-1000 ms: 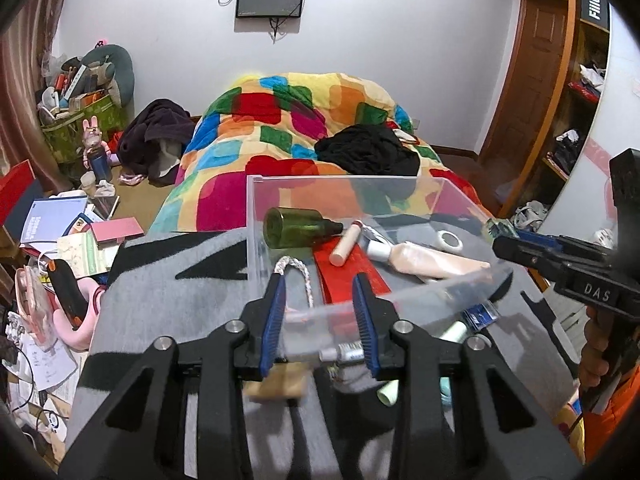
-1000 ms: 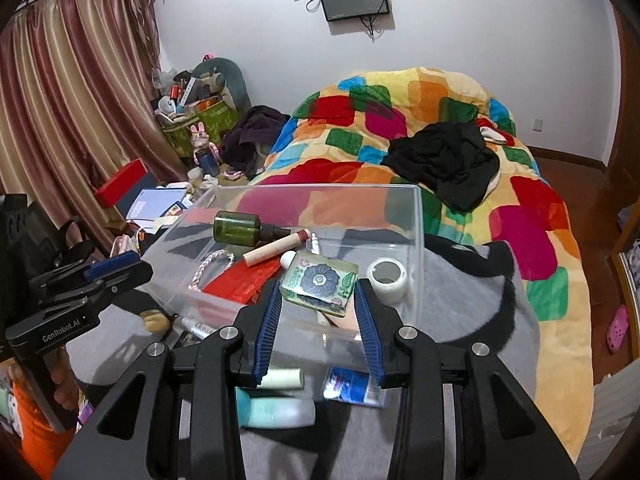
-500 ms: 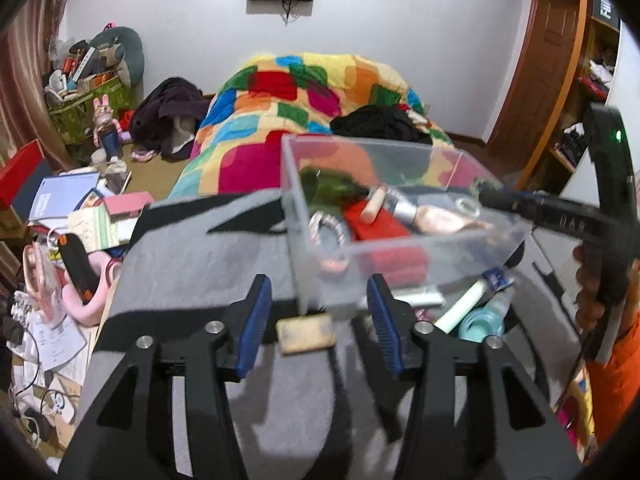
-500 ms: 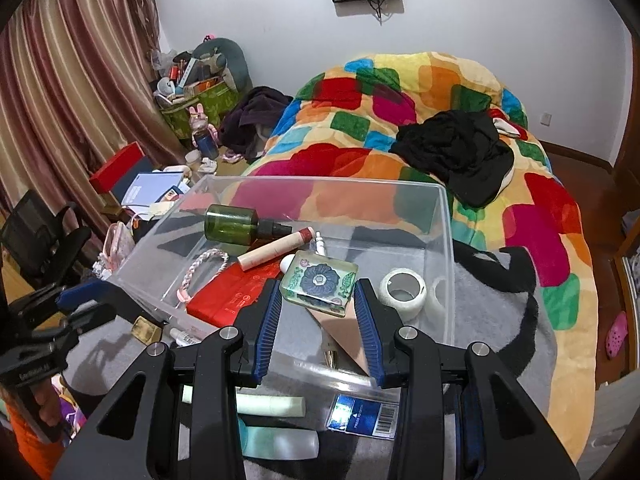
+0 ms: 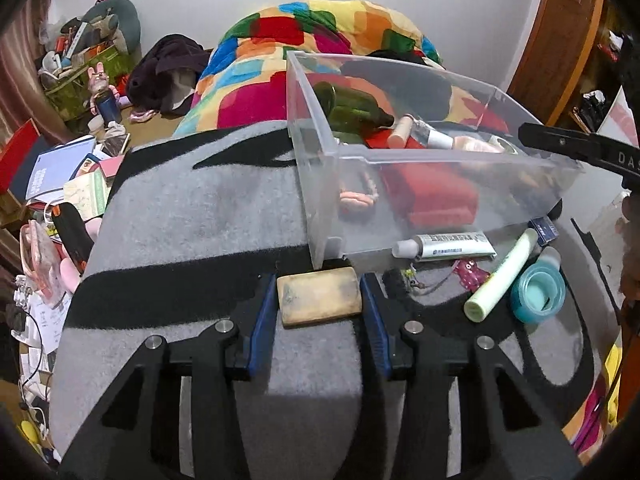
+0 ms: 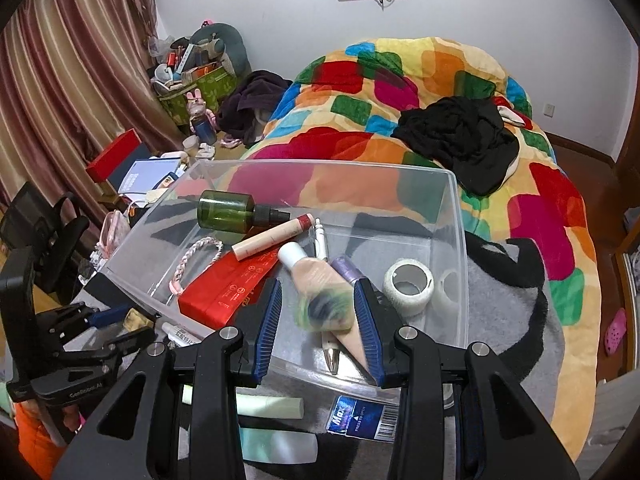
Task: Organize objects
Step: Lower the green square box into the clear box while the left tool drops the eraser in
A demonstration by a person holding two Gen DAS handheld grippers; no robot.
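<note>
Since a second ago we have let the flowered tin go: it was clamped in our right gripper, and now it shows as a blur between jaws that stand wide, dropping into the bin onto the beige tube. Our left gripper has pulled back from the bin wall and come down over the tan block, which lies on the grey blanket just beside the bin's near corner. Its jaws are wide, one on each side of the block, apparently not yet pressing it. To do this pick well, we judge that we should close squarely on the short ends, keep the pads low so the flat block does not tip, and lift straight up before swinging over the rim, since the corner is very close. The white tube, the green stick and the teal cap lie outside the bin, to the right of the block, waiting their turn. We should move the right gripper clear of the bin first.
</note>
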